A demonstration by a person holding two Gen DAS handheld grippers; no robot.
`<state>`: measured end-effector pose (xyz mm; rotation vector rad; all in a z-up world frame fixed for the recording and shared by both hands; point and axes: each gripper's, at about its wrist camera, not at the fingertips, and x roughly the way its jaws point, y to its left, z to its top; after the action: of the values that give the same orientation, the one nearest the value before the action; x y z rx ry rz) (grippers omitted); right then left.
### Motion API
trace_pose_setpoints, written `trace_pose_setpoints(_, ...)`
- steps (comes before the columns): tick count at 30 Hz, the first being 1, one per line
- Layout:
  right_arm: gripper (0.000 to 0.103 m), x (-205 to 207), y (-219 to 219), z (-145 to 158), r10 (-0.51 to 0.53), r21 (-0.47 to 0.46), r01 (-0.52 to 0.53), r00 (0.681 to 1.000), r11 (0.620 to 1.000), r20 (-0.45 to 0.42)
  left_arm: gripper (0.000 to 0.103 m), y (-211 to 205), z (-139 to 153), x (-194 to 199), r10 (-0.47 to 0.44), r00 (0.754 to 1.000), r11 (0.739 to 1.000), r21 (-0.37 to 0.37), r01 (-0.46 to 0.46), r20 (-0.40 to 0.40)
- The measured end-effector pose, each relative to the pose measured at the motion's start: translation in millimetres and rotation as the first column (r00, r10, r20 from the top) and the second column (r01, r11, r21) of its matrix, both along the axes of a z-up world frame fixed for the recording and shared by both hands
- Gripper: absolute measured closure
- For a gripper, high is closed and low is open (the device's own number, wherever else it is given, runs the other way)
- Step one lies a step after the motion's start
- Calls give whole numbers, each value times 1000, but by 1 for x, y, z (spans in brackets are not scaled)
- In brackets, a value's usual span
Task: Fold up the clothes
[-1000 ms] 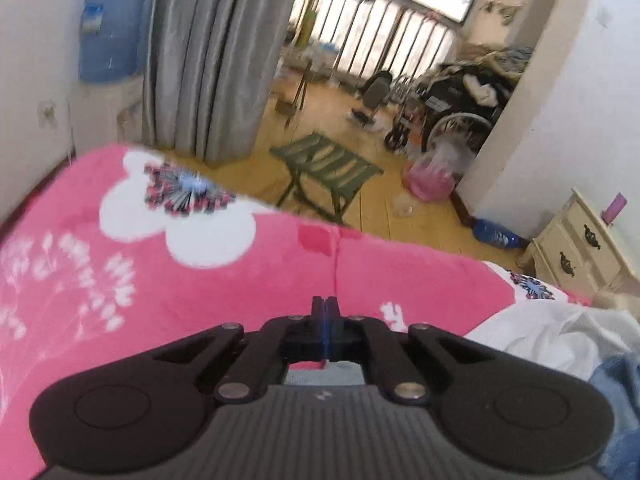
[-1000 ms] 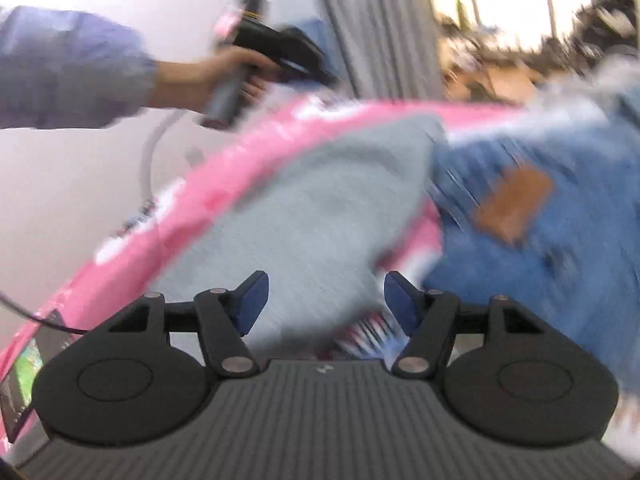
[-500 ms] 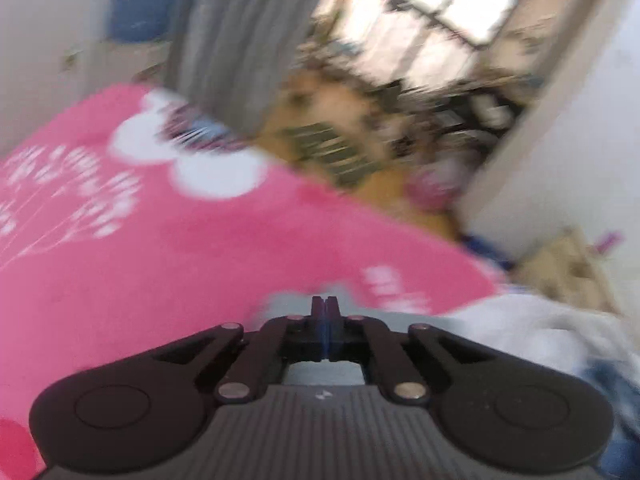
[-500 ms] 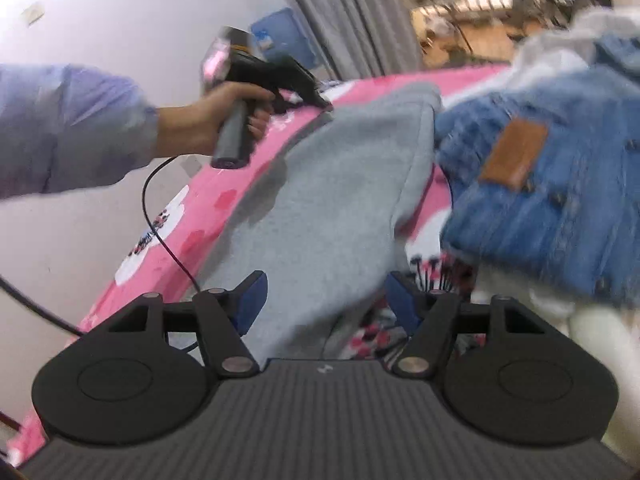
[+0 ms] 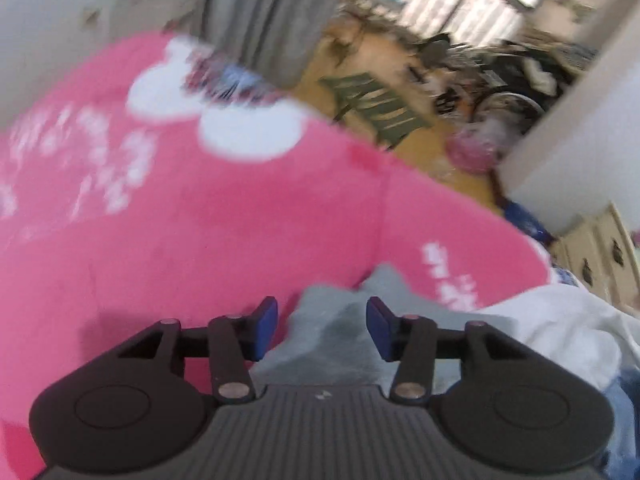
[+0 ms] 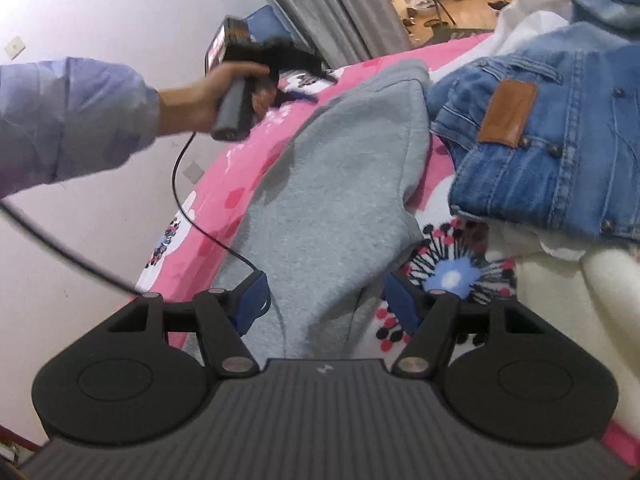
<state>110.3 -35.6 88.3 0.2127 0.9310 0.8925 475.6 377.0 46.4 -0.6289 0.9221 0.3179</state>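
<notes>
Counted on the bed: one pink floral blanket, one grey sweatshirt, one blue denim jacket, one white garment. Counted beyond: one grey curtain, one green folding stool, one cream drawer cabinet, one wheelchair.

A grey sweatshirt-fabric garment lies stretched flat on the pink flowered bedspread, running from the near edge to the far end, where its corner is rumpled. To its right, apart, a blue denim piece with a brown leather patch rests crumpled on white cloth.
</notes>
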Motion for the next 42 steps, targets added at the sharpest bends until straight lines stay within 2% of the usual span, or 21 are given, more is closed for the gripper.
trace_pose_setpoints(1, 38, -1, 0, -2, -1, -2, 1, 1000, 1000, -7, 59, 1, -7, 2, 5, 1000, 1000, -31, -5, -11)
trace_pose_setpoints(2, 38, -2, 0, -4, 1, -3, -1, 1000, 1000, -15, 76, 2, -10, 2, 13, 1000, 999, -37, -13, -13)
trace_pose_setpoints(4, 38, -4, 2, -7, 7, -14, -7, 1000, 1000, -27, 88, -8, 4, -5, -8, 999, 997, 82, 4, 48)
trace_pose_setpoints(9, 38, -6, 4, -10, 10, -39, -13, 999, 999, -52, 92, -33, 49, -35, -141, 966, 988, 101, 121, 216)
trace_pose_setpoints(11, 38, -7, 4, -7, 12, -41, -15, 998, 999, -57, 92, -48, 80, -42, -209, 930, 977, 105, 185, 302)
trace_pose_setpoints(13, 38, -8, 5, -3, 17, -49, -19, 999, 999, -47, 93, -67, 114, -49, -295, 870, 955, 101, 278, 395)
trace_pose_setpoints(14, 38, -8, 6, -1, 19, -51, -21, 999, 998, -42, 93, -77, 129, -51, -350, 831, 936, 115, 334, 433)
trace_pose_setpoints(16, 38, -9, 8, 0, 20, -47, -22, 999, 999, -31, 92, -97, 149, -49, -495, 745, 869, 244, 432, 446)
trace_pose_setpoints(17, 37, -8, 10, 0, 21, -46, -22, 999, 999, -26, 92, -100, 144, -39, -526, 745, 849, 306, 430, 411)
trace_pose_setpoints(20, 37, -4, 17, -6, 6, -33, -7, 1000, 999, -26, 92, -73, 89, 12, -454, 857, 875, 304, 377, 243)
trace_pose_setpoints(21, 37, -2, 20, -7, -9, -21, 8, 1000, 1000, -21, 92, -65, 64, 28, -435, 888, 869, 330, 370, 150)
trace_pose_setpoints(23, 37, 3, 27, -11, -37, 10, 37, 999, 999, -13, 91, -59, 21, 44, -413, 911, 834, 397, 384, -15)
trace_pose_setpoints(24, 37, 6, 31, -13, -42, 27, 42, 999, 999, -12, 91, -58, 10, 41, -396, 918, 819, 439, 368, -31)
trace_pose_setpoints(27, 37, 8, 48, -17, -7, 50, 8, 1000, 999, -16, 90, -54, -2, 30, -309, 951, 847, 462, 262, 28)
trace_pose_setpoints(28, 37, 5, 53, -16, 21, 54, -21, 1000, 998, 0, 88, -55, -4, 32, -300, 954, 840, 481, 250, 28)
trace_pose_setpoints(30, 37, -5, 61, -13, 72, 46, -74, 996, 996, 43, 84, -63, -11, 39, -332, 943, 792, 542, 282, -5)
trace_pose_setpoints(31, 37, -10, 64, -14, 92, 42, -94, 994, 995, 57, 80, -62, -13, 40, -332, 943, 792, 542, 279, -1)
trace_pose_setpoints(34, 37, -17, 65, -20, 91, 28, -92, 996, 995, 14, 54, -57, -3, 41, -248, 967, 825, 535, 183, 51)
trace_pose_setpoints(36, 37, -22, 58, -20, 77, 20, -77, 997, 997, -1, 53, -51, 17, 25, -138, 980, 870, 490, 53, 141)
trace_pose_setpoints(39, 37, -30, 43, -17, 49, 11, -49, 999, 999, -11, 55, -46, 50, -10, -45, 966, 926, 374, -55, 253)
trace_pose_setpoints(42, 37, -36, 21, -9, 29, 22, -28, 999, 999, -30, 54, -52, 85, -60, -186, 938, 928, 367, 68, 294)
